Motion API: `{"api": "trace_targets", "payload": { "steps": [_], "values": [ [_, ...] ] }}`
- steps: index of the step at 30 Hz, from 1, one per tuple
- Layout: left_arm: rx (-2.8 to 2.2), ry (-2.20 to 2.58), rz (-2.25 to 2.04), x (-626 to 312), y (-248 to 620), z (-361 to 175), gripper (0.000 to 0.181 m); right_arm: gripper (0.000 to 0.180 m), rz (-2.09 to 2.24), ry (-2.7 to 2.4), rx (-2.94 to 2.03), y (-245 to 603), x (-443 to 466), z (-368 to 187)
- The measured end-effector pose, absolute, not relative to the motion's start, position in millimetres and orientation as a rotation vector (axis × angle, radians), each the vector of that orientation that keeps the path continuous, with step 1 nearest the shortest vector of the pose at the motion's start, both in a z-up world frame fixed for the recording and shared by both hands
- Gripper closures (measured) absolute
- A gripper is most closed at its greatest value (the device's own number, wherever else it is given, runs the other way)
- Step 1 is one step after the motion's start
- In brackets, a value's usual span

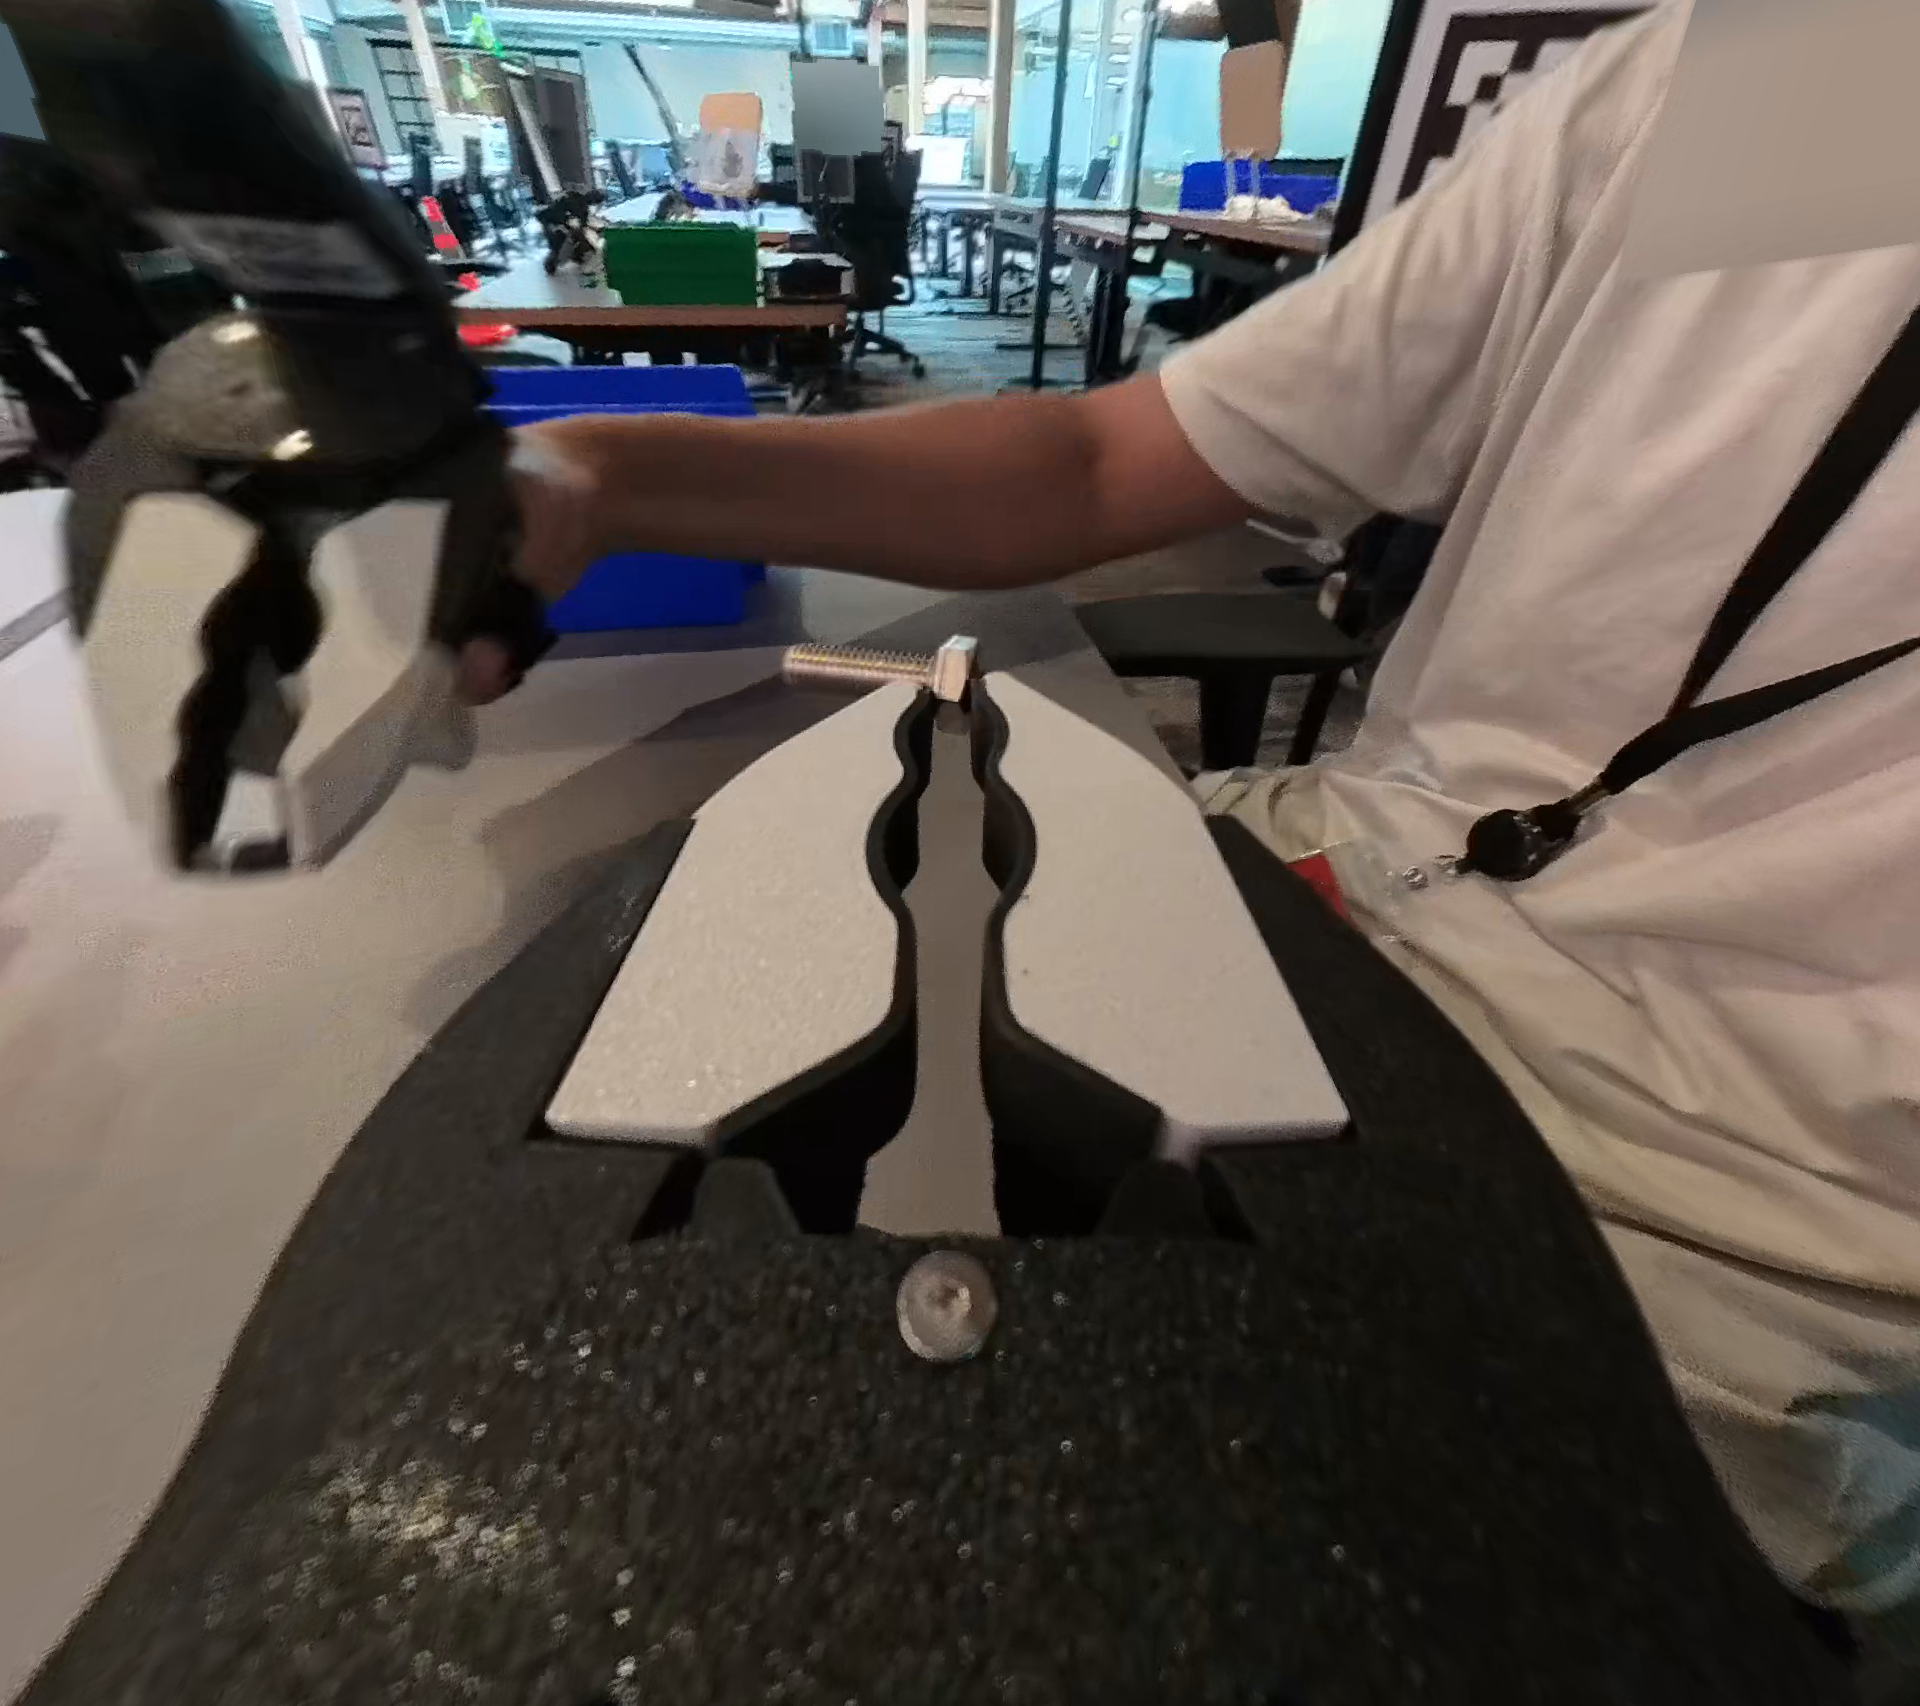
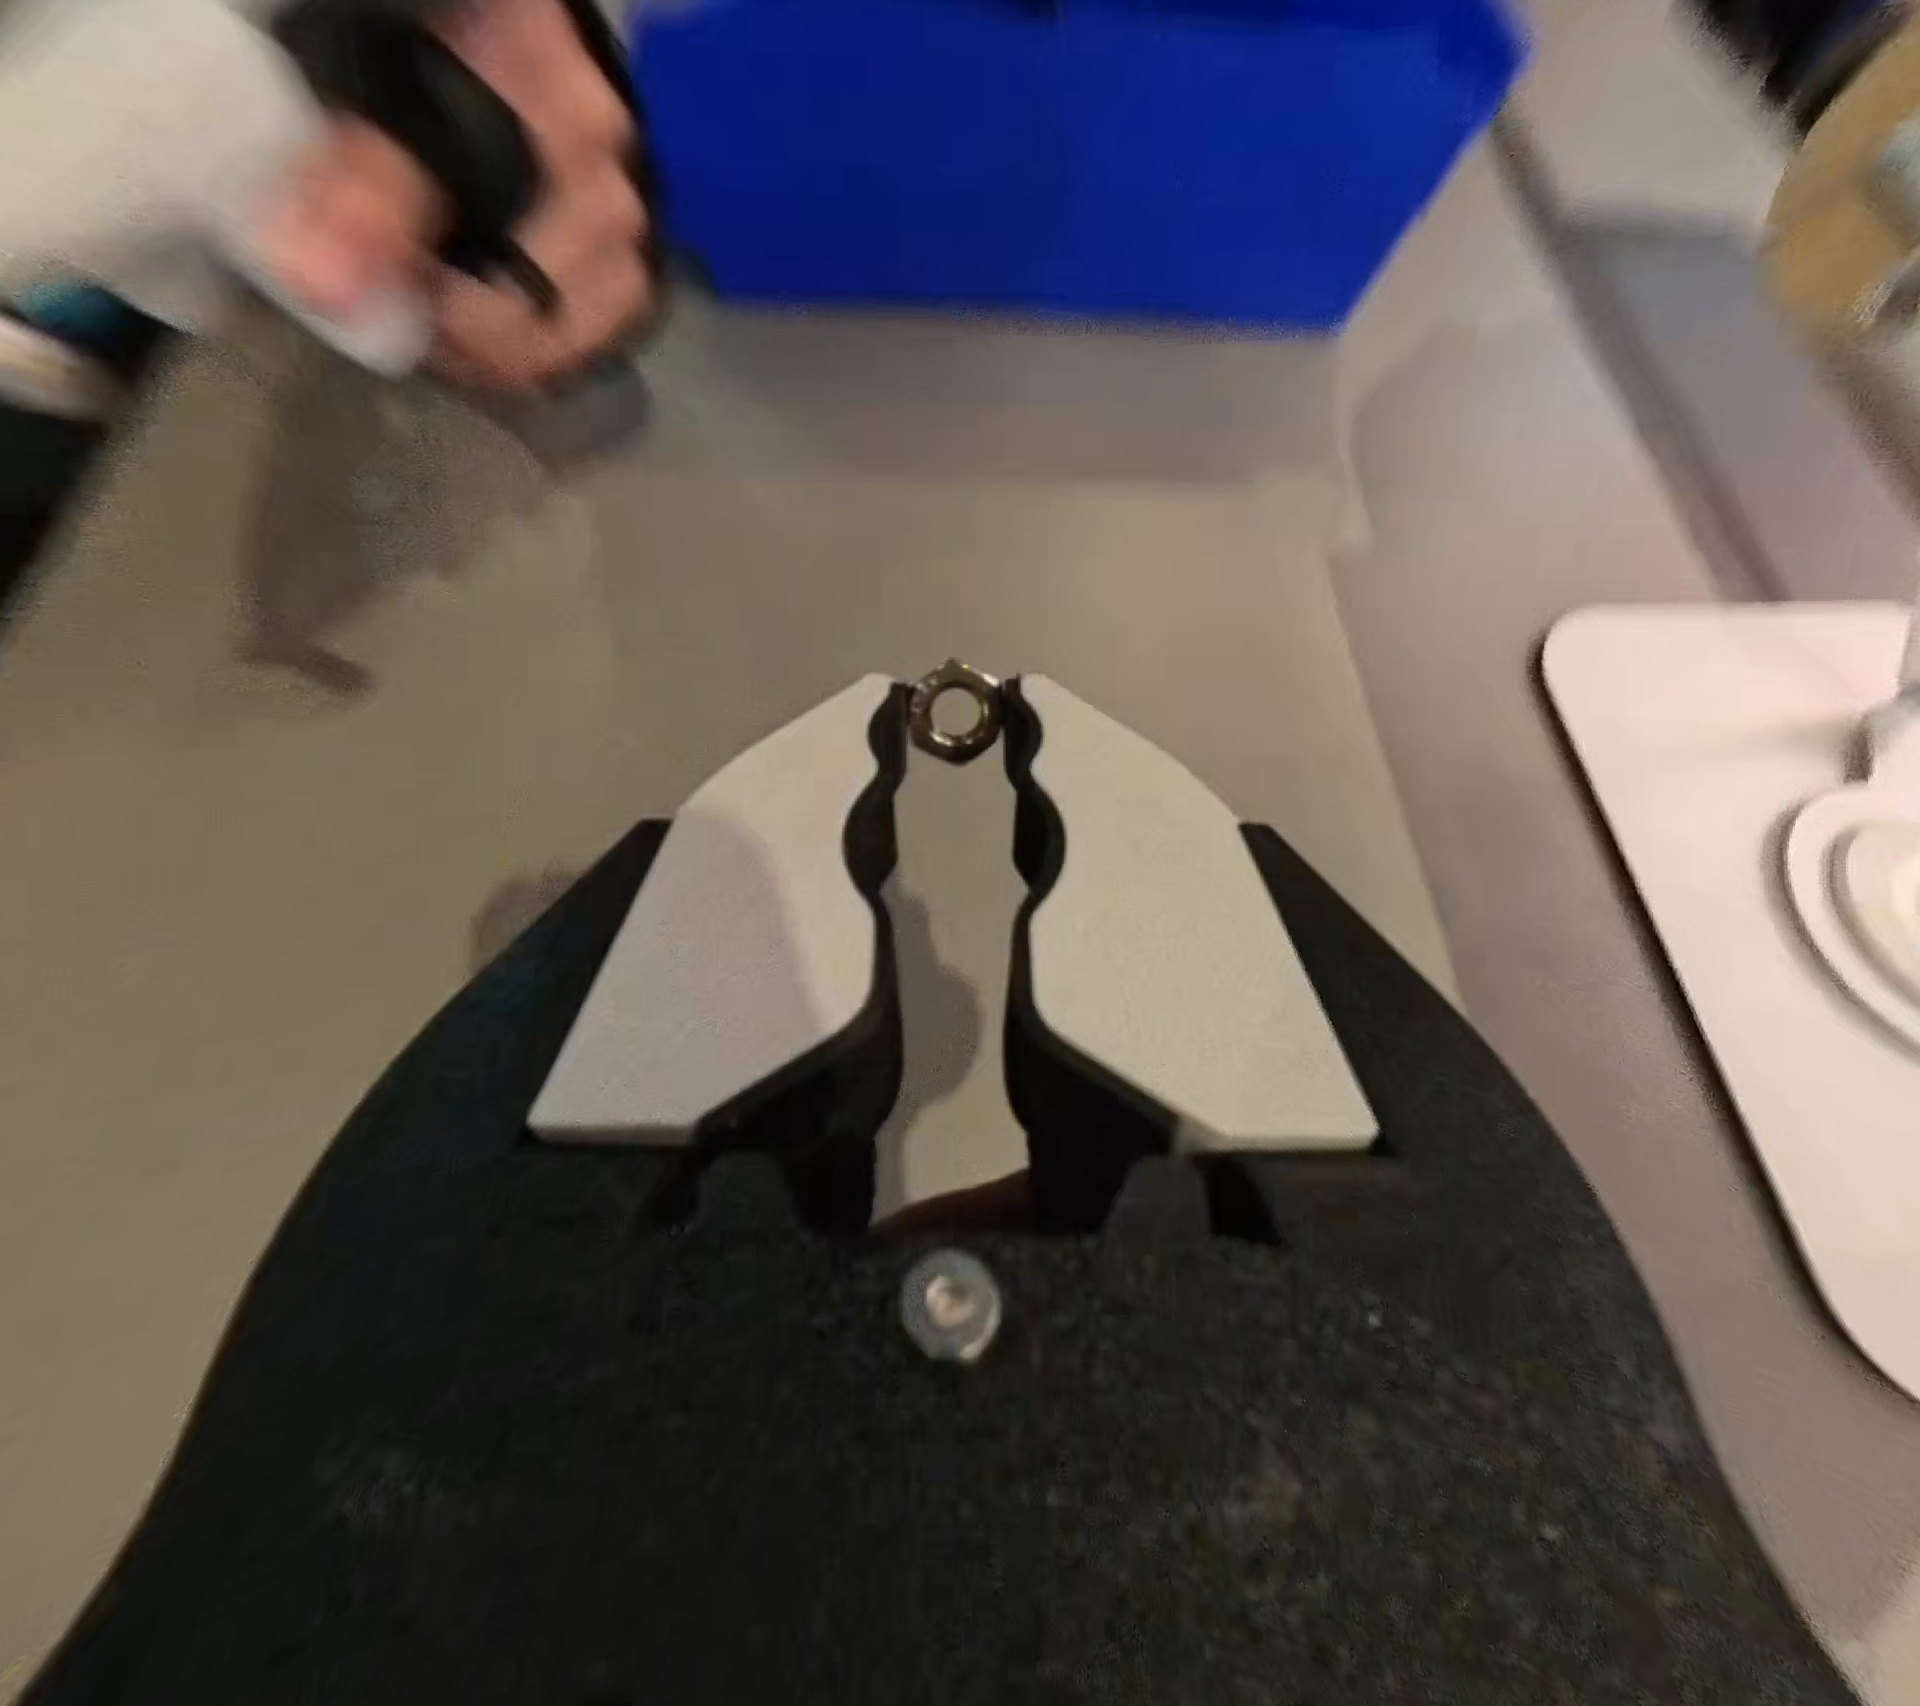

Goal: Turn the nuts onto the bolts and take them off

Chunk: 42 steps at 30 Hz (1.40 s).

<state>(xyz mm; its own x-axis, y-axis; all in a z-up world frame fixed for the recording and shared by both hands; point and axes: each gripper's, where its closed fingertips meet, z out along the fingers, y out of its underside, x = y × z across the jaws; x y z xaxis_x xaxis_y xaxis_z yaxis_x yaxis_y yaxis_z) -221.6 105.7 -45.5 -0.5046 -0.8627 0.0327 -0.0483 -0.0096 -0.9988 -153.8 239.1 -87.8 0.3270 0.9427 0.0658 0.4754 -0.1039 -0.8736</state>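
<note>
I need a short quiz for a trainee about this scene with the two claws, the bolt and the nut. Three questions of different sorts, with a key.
1. True or false: the nut is already threaded on the bolt.
2. Which claw holds the bolt? A) left claw B) right claw C) neither
3. Fill in: the left claw grips the bolt by its ____.

Key: 1 false, each claw holds one part, apart; 2 A; 3 head, the threaded shank sticks out sideways.
</note>
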Motion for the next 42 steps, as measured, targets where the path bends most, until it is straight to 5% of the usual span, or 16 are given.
{"api": "trace_targets", "payload": {
  "steps": [12,42],
  "values": [
    [-0.684,1.711,-2.221,-225,87,17,0.175,0.162,1.23,-0.99,-0.913,97,-172,20],
    [-0.576,1.852,-2.043,-208,78,16,0.175,0.162,1.805,-0.785,-1.0,88,-182,18]
  ]
}}
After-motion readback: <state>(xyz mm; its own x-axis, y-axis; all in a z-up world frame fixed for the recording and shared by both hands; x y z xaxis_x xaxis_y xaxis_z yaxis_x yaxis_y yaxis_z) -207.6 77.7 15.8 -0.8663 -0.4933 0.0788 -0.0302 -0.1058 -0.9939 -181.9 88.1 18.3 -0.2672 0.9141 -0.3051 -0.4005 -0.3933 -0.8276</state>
